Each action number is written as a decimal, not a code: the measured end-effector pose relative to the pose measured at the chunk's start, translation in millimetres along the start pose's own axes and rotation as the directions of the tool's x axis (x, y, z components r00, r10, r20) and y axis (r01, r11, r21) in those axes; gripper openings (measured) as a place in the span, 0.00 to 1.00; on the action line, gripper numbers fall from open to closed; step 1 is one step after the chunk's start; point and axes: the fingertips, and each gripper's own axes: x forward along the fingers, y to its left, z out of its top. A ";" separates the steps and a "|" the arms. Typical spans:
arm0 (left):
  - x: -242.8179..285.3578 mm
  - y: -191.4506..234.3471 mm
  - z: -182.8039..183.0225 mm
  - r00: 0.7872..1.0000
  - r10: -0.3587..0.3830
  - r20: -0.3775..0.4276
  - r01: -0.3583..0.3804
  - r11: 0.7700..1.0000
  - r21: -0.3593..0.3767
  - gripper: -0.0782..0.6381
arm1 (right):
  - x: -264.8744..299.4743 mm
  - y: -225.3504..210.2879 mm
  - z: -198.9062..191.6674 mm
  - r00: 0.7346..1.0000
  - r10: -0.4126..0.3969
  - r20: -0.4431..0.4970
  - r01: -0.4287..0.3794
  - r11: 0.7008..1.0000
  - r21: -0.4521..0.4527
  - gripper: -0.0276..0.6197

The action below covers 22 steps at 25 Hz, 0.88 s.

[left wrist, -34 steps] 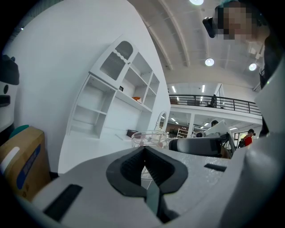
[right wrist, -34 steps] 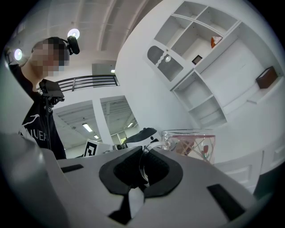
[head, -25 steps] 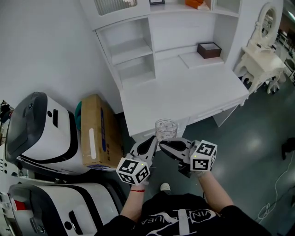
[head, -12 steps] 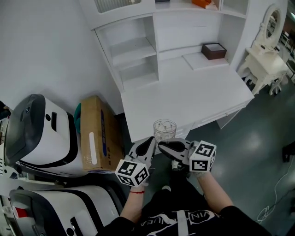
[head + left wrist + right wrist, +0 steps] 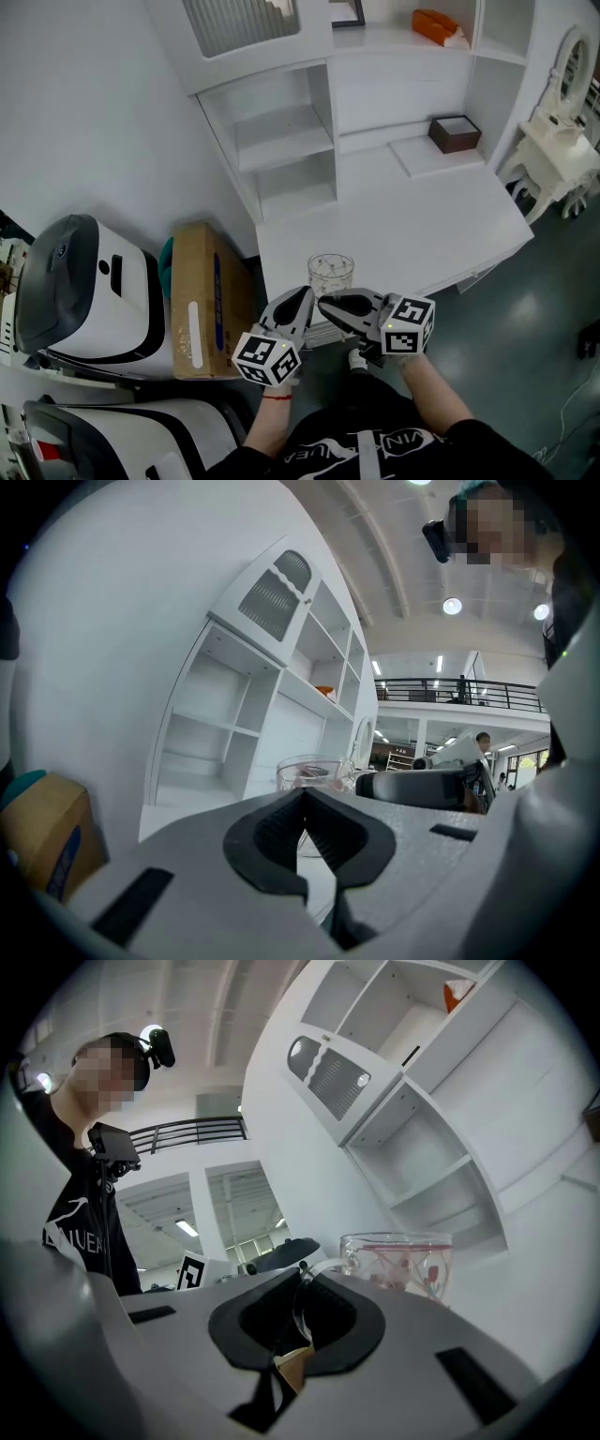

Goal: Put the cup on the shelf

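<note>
A clear glass cup (image 5: 331, 274) with a red pattern hangs over the front edge of the white desk (image 5: 422, 220). My right gripper (image 5: 326, 302) is shut on its handle. In the right gripper view the thin glass handle sits pinched between the jaws of that gripper (image 5: 302, 1299), with the cup (image 5: 398, 1265) just beyond. My left gripper (image 5: 304, 297) is close beside it on the left, shut with nothing in it. Its own view shows the closed left gripper (image 5: 302, 810) and the cup (image 5: 314, 772) past it. The white shelf unit (image 5: 281, 136) stands at the desk's back, its open compartments bare.
A brown box (image 5: 455, 133) sits at the desk's back right. An orange thing (image 5: 439, 25) and a picture frame (image 5: 347, 11) are on the upper shelf. A cardboard box (image 5: 199, 295) and white machines (image 5: 84, 272) stand left of the desk, and a white dressing table (image 5: 562, 131) to its right.
Both grippers and the cup have kept their hold and pose. The desk and shelf unit have come nearer and lower in the head view, so more of the upper shelf shows.
</note>
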 end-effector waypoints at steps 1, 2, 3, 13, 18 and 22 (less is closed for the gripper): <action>8.3 4.1 4.2 1.000 0.002 0.005 -0.002 1.000 0.000 0.12 | 1.6 -8.0 6.2 1.000 0.002 0.001 -0.002 1.000 -0.003 0.06; 16.5 8.1 8.2 1.000 0.006 0.009 -0.006 1.000 0.000 0.12 | 3.1 -15.9 12.1 1.000 0.004 0.002 -0.004 1.000 -0.006 0.06; 24.5 11.9 11.9 1.000 0.009 0.013 -0.009 1.000 0.000 0.12 | 4.5 -23.6 17.8 1.000 0.006 0.001 -0.006 1.000 -0.010 0.06; 91.0 47.9 39.7 0.998 0.060 0.036 -0.059 0.998 -0.004 0.12 | 18.8 -91.1 60.3 0.998 0.051 -0.044 -0.053 0.998 -0.043 0.06; 111.7 68.7 48.7 0.994 0.097 0.055 -0.097 0.995 -0.006 0.12 | 30.6 -117.7 72.5 0.994 0.093 -0.058 -0.096 0.994 -0.044 0.06; 118.9 85.0 51.9 0.990 0.133 0.055 -0.133 0.991 -0.015 0.12 | 43.5 -129.6 77.3 0.989 0.127 -0.072 -0.130 0.991 -0.037 0.06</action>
